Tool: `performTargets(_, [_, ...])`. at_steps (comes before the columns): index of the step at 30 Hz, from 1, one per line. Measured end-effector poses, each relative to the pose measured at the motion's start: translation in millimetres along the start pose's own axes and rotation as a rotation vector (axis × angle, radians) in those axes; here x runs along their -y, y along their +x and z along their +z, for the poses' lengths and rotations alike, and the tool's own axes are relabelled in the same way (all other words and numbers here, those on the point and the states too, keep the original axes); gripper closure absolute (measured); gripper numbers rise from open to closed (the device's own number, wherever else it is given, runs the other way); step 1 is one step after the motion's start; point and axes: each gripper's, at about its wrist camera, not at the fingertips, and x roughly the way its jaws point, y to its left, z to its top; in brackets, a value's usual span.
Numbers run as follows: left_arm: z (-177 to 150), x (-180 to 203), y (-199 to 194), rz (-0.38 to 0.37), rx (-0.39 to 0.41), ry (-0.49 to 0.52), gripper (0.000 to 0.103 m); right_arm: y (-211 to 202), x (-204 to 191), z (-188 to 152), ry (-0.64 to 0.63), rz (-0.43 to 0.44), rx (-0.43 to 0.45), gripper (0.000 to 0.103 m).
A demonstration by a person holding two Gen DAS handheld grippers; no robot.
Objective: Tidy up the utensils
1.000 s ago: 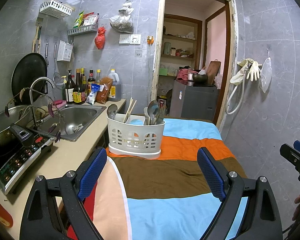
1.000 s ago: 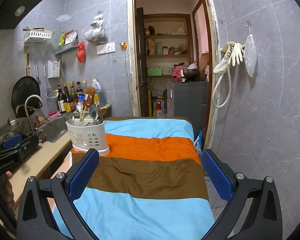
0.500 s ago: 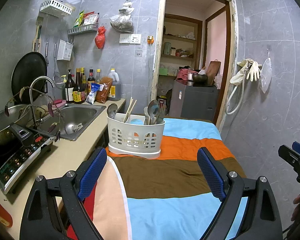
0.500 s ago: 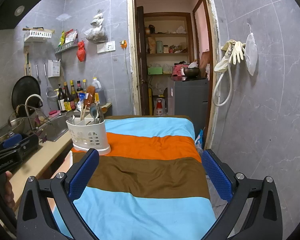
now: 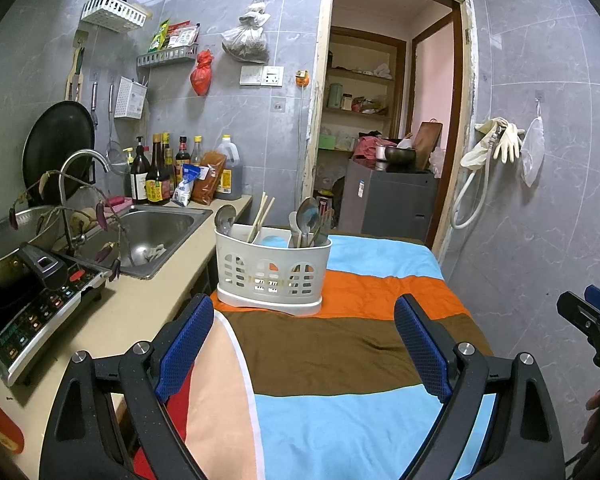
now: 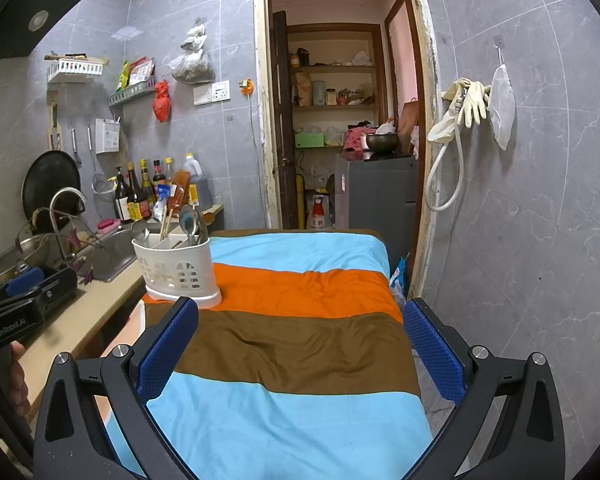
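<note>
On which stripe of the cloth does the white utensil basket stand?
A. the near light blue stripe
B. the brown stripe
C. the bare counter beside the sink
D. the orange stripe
D: the basket rests on the orange stripe of the cloth, at its left edge, with brown in front of it and light blue behind it.

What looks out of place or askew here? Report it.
Little stands out. The white utensil caddy stands upright on the striped cloth, its base at the cloth's counter-side edge. Spoons and chopsticks sit inside in separate compartments. Nothing looks spilled or damaged. Both grippers, left and right, are open and empty.
</note>
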Motion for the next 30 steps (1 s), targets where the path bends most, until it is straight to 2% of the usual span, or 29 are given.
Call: performTargets(30, [-2.2,-2.7,0.6,0.003,0.000,-0.006,0.015,-0.1,-4.1,-3.8,-0.003,0.006,-0.006,0.000])
